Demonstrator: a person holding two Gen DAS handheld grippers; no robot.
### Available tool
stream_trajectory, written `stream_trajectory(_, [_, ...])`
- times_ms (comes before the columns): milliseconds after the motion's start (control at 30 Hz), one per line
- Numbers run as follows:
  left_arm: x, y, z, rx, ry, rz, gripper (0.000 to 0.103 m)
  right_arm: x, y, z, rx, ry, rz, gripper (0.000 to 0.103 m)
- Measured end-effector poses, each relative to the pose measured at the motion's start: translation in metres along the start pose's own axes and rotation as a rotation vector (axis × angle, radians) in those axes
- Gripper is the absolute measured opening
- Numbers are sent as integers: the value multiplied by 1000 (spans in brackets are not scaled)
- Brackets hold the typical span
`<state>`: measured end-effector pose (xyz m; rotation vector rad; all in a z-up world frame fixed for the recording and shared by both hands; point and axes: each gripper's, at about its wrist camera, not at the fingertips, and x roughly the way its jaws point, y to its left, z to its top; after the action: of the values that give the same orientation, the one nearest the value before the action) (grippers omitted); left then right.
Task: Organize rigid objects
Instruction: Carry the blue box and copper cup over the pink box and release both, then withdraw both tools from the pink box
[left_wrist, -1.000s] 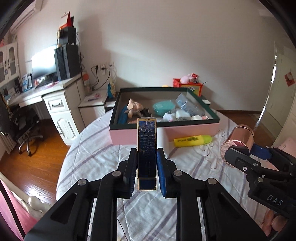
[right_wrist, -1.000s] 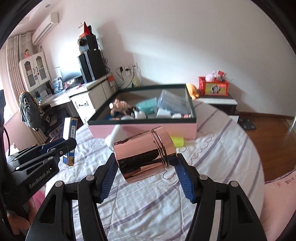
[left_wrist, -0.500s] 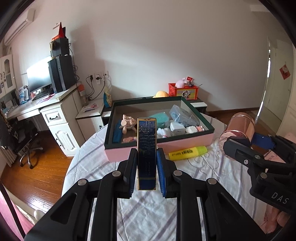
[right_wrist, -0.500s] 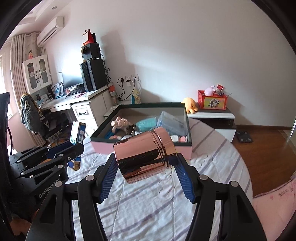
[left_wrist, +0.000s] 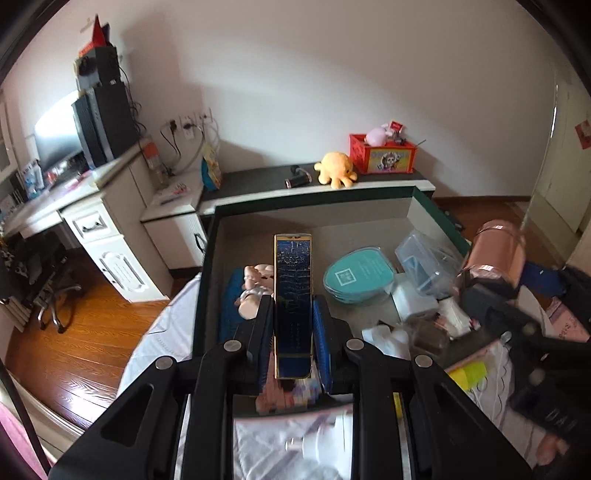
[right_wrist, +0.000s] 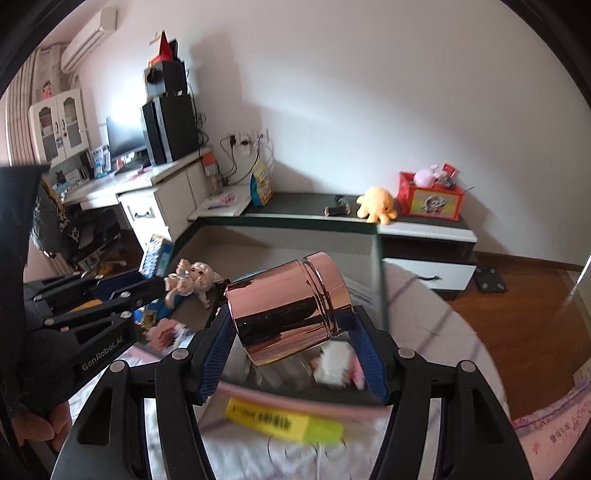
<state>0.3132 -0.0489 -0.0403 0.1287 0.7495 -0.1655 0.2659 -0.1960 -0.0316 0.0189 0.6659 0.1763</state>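
My left gripper (left_wrist: 292, 343) is shut on a tall dark blue box with gold edges (left_wrist: 292, 295) and holds it upright over the near left part of the green-rimmed pink storage box (left_wrist: 207, 280). My right gripper (right_wrist: 291, 332) is shut on a shiny rose-gold jar (right_wrist: 290, 306), tilted, over the box's near right part; the jar also shows in the left wrist view (left_wrist: 495, 254). The left gripper with the blue box (right_wrist: 155, 258) shows in the right wrist view. Inside the box lie a small doll (left_wrist: 255, 288), a teal oval case (left_wrist: 358, 275) and a clear plastic container (left_wrist: 424, 258).
A yellow highlighter (right_wrist: 284, 421) lies on the striped bedsheet (right_wrist: 443, 332) in front of the box. Behind stands a low cabinet (left_wrist: 314, 184) with a yellow plush octopus (left_wrist: 336, 170) and a red box (left_wrist: 382, 153). A white desk (left_wrist: 92, 214) and office chair (left_wrist: 48, 280) are at the left.
Both grippers moved forward with their loads, from in front of the storage box to over its near edge and interior. The highlighter now lies below the right gripper.
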Motion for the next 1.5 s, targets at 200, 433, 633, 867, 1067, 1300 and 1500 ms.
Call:
stream_trajectory(200, [33, 3, 0, 18, 45, 33, 21, 48, 8, -3, -20, 70, 35, 64])
stream_trajectory(433, [34, 0, -2, 28, 43, 38, 26, 51, 9, -10, -16, 78, 42, 64])
stream_trajectory(633, [-6, 6, -7, 2, -42, 79, 88, 14, 7, -9, 7, 14, 12, 83])
stream_trajectory(867, [-80, 8, -33, -25, -145, 108, 103, -52, 19, -20, 6, -81, 16, 86])
stream_trajectory(1067, [-146, 5, -69, -34, -223, 121, 103, -114, 37, -44, 15, -154, 41, 87])
stream_trajectory(1300, [-204, 4, -111, -94, -287, 118, 103, -170, 58, -79, 0, -211, -11, 87])
stream_trajectory(1500, [-231, -8, -135, -86, -306, 96, 103, -204, 61, -102, 30, -233, -15, 87])
